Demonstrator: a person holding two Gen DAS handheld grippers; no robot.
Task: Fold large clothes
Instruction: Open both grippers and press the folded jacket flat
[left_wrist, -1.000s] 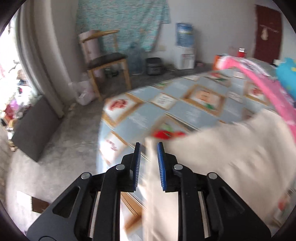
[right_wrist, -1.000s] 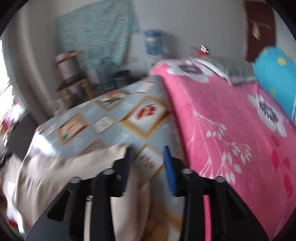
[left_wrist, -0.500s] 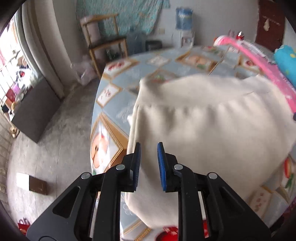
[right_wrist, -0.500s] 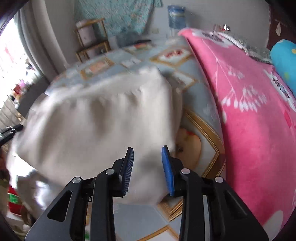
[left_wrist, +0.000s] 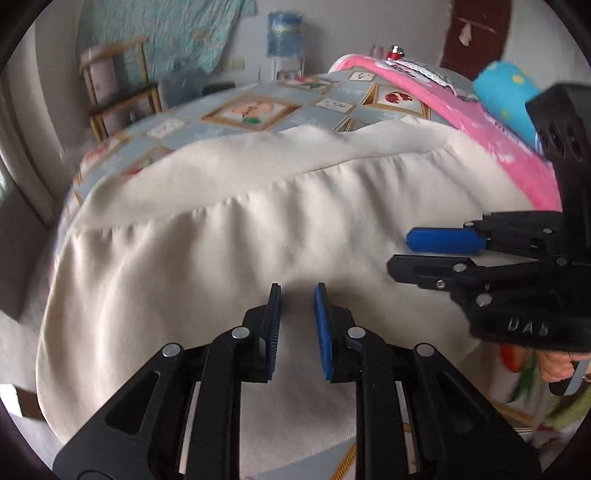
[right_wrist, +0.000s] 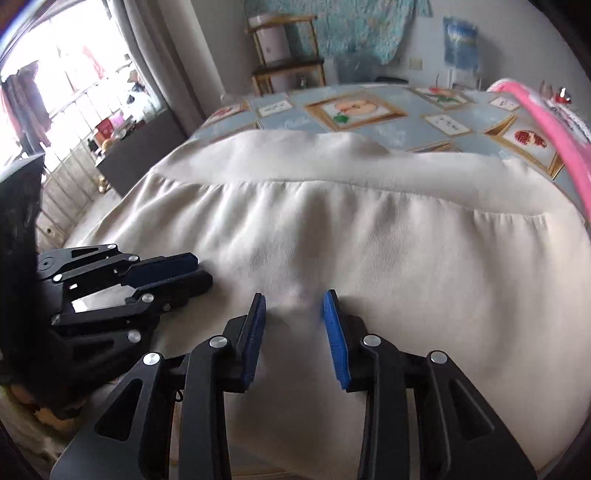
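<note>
The cream garment (left_wrist: 258, 240) lies spread on the bed (right_wrist: 369, 122), reaching toward twelve o'clock. Your left gripper (left_wrist: 297, 295) and right gripper (right_wrist: 294, 304) hover over its near part, fingers slightly apart, holding nothing. It looks soft, light and floppy; pinch both near corners at the hem.

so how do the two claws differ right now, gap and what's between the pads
The left claw stands with a narrow gap; the right claw stands wider. The left claw's pads frame flat cream garment; a small bunch of it rises between the right claw's pads. Both point down at the same garment on the bed, side by side, pads blue.
</note>
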